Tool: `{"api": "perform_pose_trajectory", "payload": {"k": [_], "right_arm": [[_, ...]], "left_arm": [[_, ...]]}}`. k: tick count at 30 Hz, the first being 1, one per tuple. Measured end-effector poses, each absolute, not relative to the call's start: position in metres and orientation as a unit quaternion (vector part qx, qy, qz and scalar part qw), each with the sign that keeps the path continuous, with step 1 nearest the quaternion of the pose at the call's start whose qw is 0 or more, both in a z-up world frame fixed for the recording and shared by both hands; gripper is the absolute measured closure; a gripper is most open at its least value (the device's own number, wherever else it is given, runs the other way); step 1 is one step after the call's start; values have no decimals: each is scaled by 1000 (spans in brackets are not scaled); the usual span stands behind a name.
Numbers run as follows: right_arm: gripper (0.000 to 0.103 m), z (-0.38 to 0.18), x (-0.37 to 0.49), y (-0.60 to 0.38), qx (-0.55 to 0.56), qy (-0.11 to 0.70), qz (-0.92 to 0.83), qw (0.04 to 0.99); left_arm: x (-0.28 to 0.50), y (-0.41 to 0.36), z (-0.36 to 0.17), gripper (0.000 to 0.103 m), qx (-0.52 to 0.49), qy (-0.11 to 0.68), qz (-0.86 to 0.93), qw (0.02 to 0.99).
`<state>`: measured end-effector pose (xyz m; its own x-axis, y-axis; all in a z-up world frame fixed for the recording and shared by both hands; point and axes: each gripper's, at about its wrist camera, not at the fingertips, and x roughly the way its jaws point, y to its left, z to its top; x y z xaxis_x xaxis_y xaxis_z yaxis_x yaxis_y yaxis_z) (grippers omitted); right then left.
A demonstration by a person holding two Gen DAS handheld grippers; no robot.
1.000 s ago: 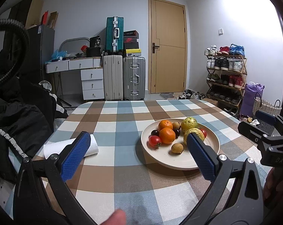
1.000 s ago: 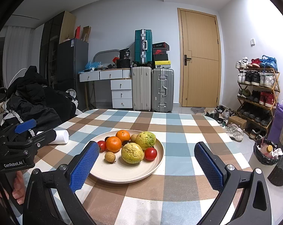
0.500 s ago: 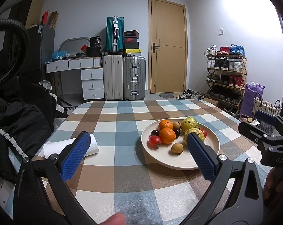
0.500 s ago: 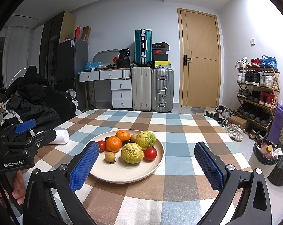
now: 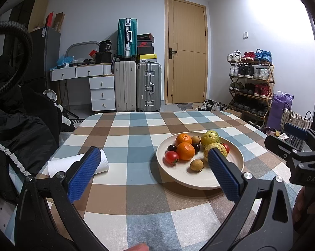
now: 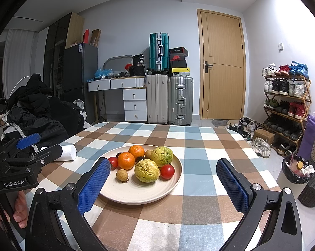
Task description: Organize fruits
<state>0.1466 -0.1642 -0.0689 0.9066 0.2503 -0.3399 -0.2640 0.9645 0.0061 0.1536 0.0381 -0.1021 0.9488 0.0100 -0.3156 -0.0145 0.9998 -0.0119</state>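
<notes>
Cream plate (image 6: 174, 190); blue-brown-white chk'd tablecloth (image 6: 199, 146)

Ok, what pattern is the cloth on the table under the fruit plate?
The tablecloth is checked in brown, blue and white, clearest in the right wrist view.

Plate (image 6: 172, 186) sits mid-table (image 6: 199, 142), fruit heaped inside it: two oranges (image 6: 126, 160) toward the back left, two guavas (image 6: 147, 170) to their right, a tomato (image 6: 167, 171) at the right edge, a longan (image 6: 122, 175) in front. Paper roll (image 5: 78, 165) lies well left of the plate. Suitcases (image 6: 180, 100) stand behind the table, shoe rack (image 6: 287, 104) off right.
</notes>
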Motion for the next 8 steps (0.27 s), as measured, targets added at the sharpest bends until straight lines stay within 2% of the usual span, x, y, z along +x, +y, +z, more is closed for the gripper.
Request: {"api": "perform_pose_trajectory", "payload": {"k": [8], "right_arm": [[0, -69, 147, -164, -20, 171, 132, 976]], "left_arm": [[152, 38, -101, 1, -7, 159, 8, 987]]}}
